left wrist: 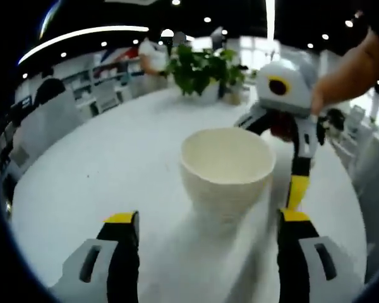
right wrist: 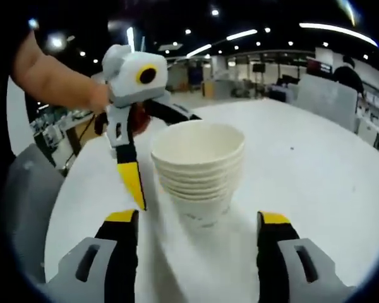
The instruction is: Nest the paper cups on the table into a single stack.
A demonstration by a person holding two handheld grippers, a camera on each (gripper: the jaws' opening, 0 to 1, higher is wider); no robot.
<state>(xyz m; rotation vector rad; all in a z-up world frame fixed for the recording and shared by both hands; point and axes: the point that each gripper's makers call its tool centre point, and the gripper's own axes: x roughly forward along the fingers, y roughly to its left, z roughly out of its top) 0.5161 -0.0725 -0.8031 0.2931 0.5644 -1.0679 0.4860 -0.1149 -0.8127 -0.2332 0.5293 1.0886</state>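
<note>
A stack of several nested white paper cups (right wrist: 199,165) stands upright on the white table (right wrist: 316,170). My right gripper (right wrist: 198,218) is open, and the stack's base sits just between its yellow fingertips. From the opposite side my left gripper (left wrist: 208,218) is also open around the same stack (left wrist: 226,169). In the right gripper view, one yellow-tipped finger (right wrist: 131,177) of the left gripper reaches down close beside the stack's left side. In the left gripper view, a finger (left wrist: 297,184) of the right gripper hangs just right of the cups. A person's hand (left wrist: 347,74) holds it.
A potted green plant (left wrist: 202,71) stands at the far side of the round table (left wrist: 101,158). Chairs (right wrist: 25,189) ring the table edge. People and desks sit in the office beyond.
</note>
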